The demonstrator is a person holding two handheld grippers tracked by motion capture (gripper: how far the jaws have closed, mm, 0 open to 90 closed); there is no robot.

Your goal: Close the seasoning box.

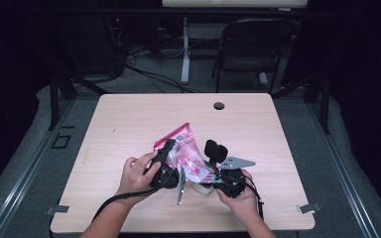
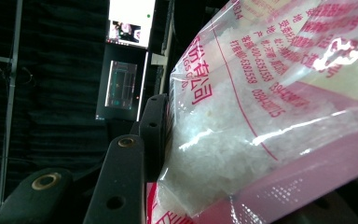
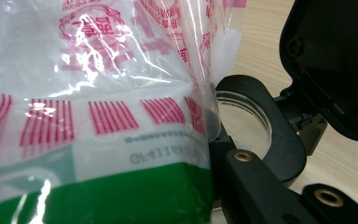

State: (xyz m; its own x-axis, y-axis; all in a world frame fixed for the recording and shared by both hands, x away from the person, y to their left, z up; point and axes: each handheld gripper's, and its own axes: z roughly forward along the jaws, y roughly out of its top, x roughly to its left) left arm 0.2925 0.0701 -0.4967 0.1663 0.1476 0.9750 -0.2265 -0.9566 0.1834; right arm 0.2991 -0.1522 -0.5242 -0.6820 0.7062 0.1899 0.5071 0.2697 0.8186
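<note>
Currently both tongs, L (image 1: 171,148) & R (image 1: 212,174), clamp salt bag (image 1: 186,151) above desk (image 1: 129,119); next: tilt into jar (image 3: 247,121).

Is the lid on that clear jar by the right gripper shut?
No. In the right gripper view the jar shows an open black rim, with its black lid flipped up behind it.

Dark room, folding chair (image 1: 252,47) behind table (image 1: 129,114)

The table (image 1: 129,119) is evenly lit from above against a dark room, while glare streaks the close, slightly soft plastic bag (image 3: 98,93) in both gripper views.
</note>
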